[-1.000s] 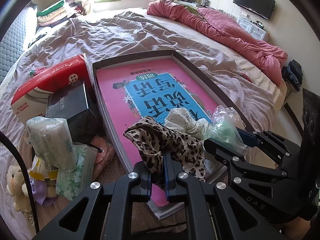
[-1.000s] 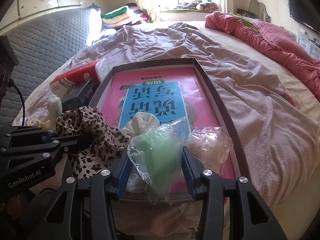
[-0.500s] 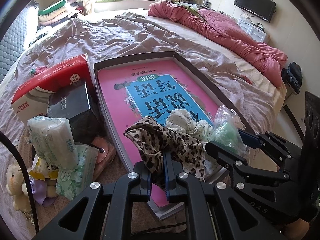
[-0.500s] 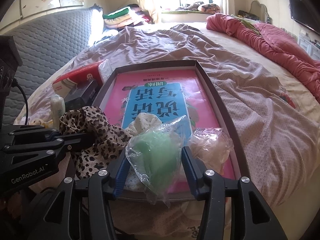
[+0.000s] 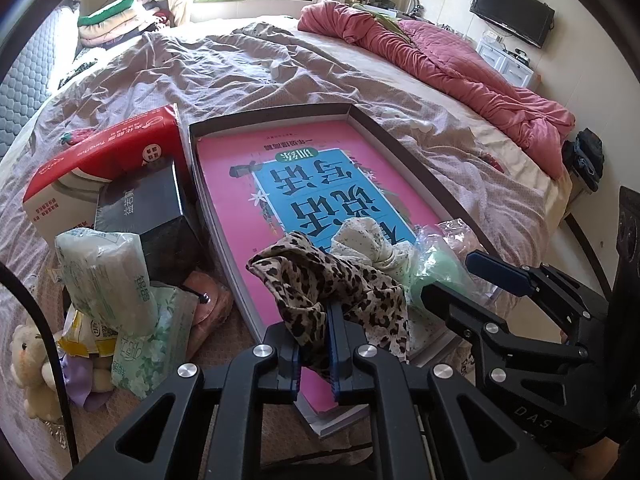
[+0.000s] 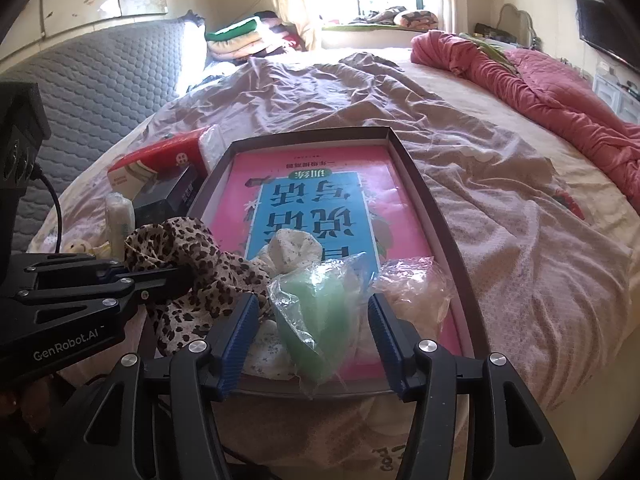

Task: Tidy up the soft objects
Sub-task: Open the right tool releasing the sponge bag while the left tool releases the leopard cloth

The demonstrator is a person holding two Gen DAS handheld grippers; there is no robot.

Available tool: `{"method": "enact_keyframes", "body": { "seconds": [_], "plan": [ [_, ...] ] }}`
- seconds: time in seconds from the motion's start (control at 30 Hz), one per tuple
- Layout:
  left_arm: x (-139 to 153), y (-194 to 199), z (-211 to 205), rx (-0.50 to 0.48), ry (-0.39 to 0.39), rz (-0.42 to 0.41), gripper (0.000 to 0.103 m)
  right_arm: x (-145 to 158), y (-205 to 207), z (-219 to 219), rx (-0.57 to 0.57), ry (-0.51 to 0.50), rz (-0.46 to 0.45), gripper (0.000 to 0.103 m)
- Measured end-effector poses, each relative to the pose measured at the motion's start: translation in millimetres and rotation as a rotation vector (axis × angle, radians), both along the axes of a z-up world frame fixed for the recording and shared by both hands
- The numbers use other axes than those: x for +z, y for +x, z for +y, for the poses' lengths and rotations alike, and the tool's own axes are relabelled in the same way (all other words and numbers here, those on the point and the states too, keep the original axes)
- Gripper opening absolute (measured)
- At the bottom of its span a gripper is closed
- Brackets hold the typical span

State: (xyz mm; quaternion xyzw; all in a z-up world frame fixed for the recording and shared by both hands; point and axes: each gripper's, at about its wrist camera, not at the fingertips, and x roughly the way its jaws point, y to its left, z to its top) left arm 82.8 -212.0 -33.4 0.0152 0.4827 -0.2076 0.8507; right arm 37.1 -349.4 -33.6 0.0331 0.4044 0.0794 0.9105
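The left gripper (image 5: 314, 354) is clenched on the leopard-print cloth (image 5: 340, 280), which bunches up just ahead of its fingertips over the near end of the shallow box (image 5: 372, 120) (a pink-and-blue book lies flat inside). The right gripper (image 6: 312, 344) stands spread, the bagged green item (image 6: 320, 320) between its fingers. Beyond both grippers' tips lies a white speckled cloth (image 6: 290, 250), touching the leopard print.

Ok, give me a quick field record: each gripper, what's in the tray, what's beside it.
left gripper: shut on leopard cloth
right gripper: open, straddling green bag
tray: holds pink book, white cloth, clear bag
left of tray: red box, black box, tissue packs
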Motion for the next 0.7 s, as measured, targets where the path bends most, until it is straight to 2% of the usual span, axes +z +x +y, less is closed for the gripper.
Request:
{"method": "enact_keyframes", "body": {
  "seconds": [0.2,0.47,0.6,0.7],
  "plan": [
    [2.1,-1.3,1.3,0.009,0.009,-0.01,0.017,7.8,-3.3,-5.0,-0.035,-0.015,-0.033,0.059],
    [6.5,-4.2,3.0,0.009,0.008,-0.024,0.033,9.7,-2.7,-5.3,-0.037,-0.015,-0.038,0.059],
    [9.5,-6.6,3.3,0.004,0.004,-0.033,0.035,10.6,-3.1,-4.4,-0.035,-0.019,-0.04,0.059],
    [10.8,-7.7,4.5,0.004,-0.002,-0.029,0.047,11.2,-3.5,-3.8,-0.038,-0.025,-0.044,0.059]
  ]
}}
